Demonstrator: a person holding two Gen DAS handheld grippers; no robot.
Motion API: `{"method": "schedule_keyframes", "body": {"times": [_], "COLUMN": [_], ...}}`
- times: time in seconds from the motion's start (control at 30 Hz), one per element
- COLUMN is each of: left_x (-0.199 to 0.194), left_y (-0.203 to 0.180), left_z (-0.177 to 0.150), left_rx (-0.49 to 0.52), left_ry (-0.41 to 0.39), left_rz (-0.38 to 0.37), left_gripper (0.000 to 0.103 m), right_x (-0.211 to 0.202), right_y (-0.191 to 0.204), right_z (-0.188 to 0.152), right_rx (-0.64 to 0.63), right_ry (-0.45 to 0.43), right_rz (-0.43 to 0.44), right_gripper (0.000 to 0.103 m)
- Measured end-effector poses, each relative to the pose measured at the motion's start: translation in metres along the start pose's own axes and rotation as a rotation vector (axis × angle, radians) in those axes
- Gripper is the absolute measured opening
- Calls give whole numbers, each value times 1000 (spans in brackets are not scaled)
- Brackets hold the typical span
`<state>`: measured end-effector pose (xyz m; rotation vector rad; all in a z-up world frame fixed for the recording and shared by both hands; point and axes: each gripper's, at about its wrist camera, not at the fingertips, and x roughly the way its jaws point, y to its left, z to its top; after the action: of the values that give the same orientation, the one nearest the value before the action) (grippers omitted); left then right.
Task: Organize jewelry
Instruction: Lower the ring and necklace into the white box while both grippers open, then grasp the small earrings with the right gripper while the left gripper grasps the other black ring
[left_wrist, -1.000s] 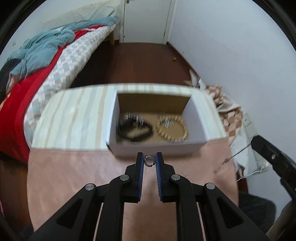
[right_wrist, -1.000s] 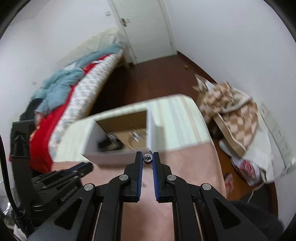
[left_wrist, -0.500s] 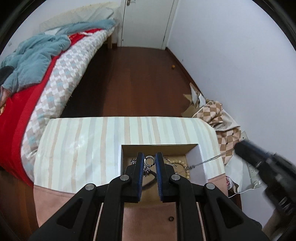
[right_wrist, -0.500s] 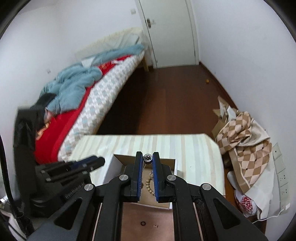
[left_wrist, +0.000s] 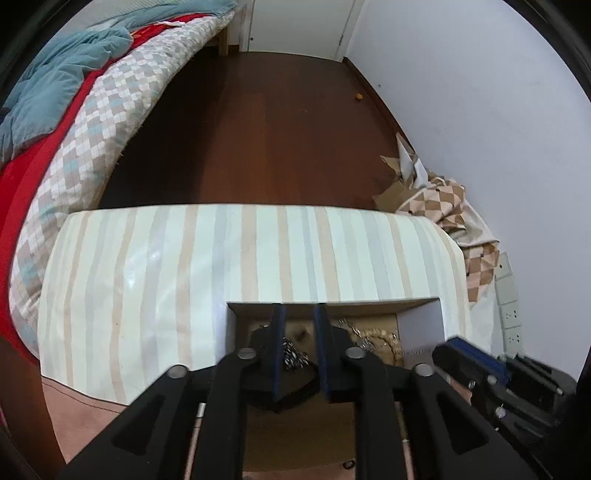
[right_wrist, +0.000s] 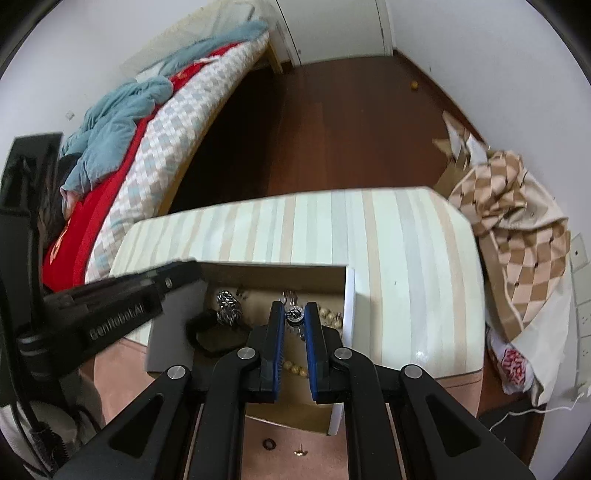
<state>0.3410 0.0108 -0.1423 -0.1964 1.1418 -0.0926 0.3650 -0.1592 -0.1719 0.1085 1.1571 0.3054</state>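
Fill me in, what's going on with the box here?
A person is sorting jewelry into a cardboard box with handheld tongs. The right tongs pinch a small silver ring over the box. The left tongs are opening above it with nothing visible between the pads. A beaded bracelet and a black band lie inside; a dark ring and a gold stud are outside on the table.

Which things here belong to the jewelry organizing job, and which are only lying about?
Job: cardboard box; silver ring in the right gripper; beaded bracelet; left gripper, jaws opening, nothing between.

Lying about: checkered cloth; blue blanket.
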Motion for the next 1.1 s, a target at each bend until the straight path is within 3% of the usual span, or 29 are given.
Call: {"method": "schedule_keyframes", "body": {"times": [0.03, 0.07, 0.1, 0.17, 0.23, 0.3, 0.37, 0.4, 0.47, 0.53, 0.77, 1.1], "left_x": [-2, -7, -12, -17, -24, -31, -37, -39, -43, -44, -56, -111], "left_y": [1, 2, 3, 5, 8, 14, 18, 20, 23, 25, 26, 12], "left_z": [1, 1, 1, 0, -4, -10, -17, -20, -30, -38, -69, -101], "left_rx": [-1, -1, -2, 3, 3, -4, -10, -10, -12, -21, -14, -11], "left_ry": [-8, -25, -43, -65, -78, -94, -111, -120, -133, -135, -148, -223], "left_rz": [8, 17, 30, 48, 78, 92, 128, 141, 174, 190, 235, 256], "left_gripper": [40, 62, 71, 71, 78, 95, 101, 101, 101, 101, 102, 101], "right_x": [0, 0, -1, -4, -8, -12, -16, -18, -20, -20, -37, -100], "right_y": [-1, -1, -2, -2, -1, 3, 5, 7, 10, 12, 18, 37], "right_z": [0, -2, -3, -4, -6, -7, -12, -14, -19, -25, -48, -72], "right_rx": [-4, -8, -7, -6, -6, -12, -26, -32, -41, -50, -71, -75], "right_ry": [6, 10, 11, 5, -3, -10, -18, -19, -20, -17, -53, -168], "right_rz": [-5, -14, -15, -17, -16, -26, -57, -75, -112, -154, -269, -303], "right_gripper": [12, 15, 19, 40, 48, 52, 62, 67, 86, 94, 99, 99]}}
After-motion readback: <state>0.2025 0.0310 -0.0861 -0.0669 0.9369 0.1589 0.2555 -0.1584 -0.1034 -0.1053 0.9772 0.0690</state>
